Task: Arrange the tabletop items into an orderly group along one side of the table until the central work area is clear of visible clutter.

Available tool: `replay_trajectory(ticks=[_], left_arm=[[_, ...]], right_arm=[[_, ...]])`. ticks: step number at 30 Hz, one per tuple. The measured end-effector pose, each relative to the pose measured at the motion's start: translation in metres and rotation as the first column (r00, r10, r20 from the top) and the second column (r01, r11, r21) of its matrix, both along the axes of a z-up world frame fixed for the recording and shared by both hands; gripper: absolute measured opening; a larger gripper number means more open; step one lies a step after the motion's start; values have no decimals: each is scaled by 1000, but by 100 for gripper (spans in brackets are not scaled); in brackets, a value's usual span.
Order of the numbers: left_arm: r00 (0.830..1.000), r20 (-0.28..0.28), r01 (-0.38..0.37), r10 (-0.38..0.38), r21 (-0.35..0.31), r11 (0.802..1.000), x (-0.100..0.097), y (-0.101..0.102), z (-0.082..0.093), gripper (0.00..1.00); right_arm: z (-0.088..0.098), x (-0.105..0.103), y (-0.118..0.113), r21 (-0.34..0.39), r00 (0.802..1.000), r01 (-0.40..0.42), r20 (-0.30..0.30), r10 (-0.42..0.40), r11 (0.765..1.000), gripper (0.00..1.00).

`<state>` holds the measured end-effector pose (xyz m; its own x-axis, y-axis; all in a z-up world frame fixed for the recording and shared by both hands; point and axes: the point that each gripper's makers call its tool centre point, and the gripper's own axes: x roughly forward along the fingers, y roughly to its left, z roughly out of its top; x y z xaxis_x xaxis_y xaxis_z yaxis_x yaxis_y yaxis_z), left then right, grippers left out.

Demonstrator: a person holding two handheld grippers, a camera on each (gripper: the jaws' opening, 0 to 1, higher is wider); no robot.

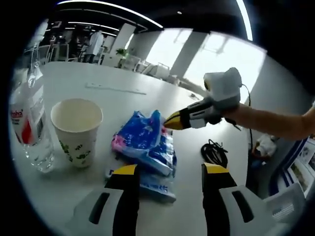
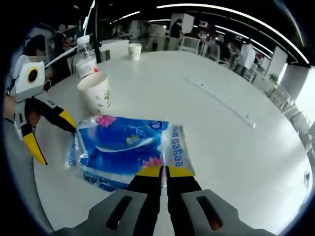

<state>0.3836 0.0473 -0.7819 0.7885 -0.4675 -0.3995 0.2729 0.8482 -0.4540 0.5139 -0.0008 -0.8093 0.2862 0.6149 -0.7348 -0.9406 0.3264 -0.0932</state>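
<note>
**Tissue pack pinched at one end, cup and bottle waiting beside it**

White office tabletop point(image 2: 221, 147) carried the clutter. At six o'clock in the right gripper view, the right gripper point(image 2: 163, 173) had its jaws closed on the edge of the blue tissue pack point(image 2: 123, 147), probably to drag it aside. At nine o'clock, the left gripper point(image 2: 51, 135) hung wide open, empty. The paper cup point(image 1: 76, 129) and water bottle point(image 1: 29, 118) stood just beside the pack.

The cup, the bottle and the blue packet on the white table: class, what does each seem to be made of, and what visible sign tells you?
Cup: probably paper, matte cream with a green leaf print and a rolled rim.
Bottle: clear plastic, see-through and glossy, with a red and white label.
Blue packet: thin plastic film, shiny and wrinkled with highlights; likely soft tissues inside, though that is a guess.
</note>
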Motion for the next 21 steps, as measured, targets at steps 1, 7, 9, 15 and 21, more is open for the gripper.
replay_trajectory(ticks=[1, 7, 9, 15, 21], left_arm=[[1000, 0, -1, 1, 1, 1000, 0, 0, 0, 48], [1000, -10, -6, 6, 9, 1000, 0, 2, -2, 47], [1000, -9, -8, 8, 12, 1000, 0, 2, -2, 47], [1000, -8, -11, 11, 24, 1000, 1, 3, -2, 47], [1000, -16, -24, 25, 35, 999, 2, 7, -5, 47]], right_arm=[[0, -1, -3, 4, 1000, 19, -2, -19, 1000, 0], [0, -6, -17, 7, 995, 100, -11, -100, 995, 0], [0, -7, -21, 10, 992, 124, -15, -124, 992, 0], [-2, -11, -29, 25, 977, 214, -29, -213, 976, 0], [-3, -21, -29, 55, 966, 258, -47, -256, 965, 0]])
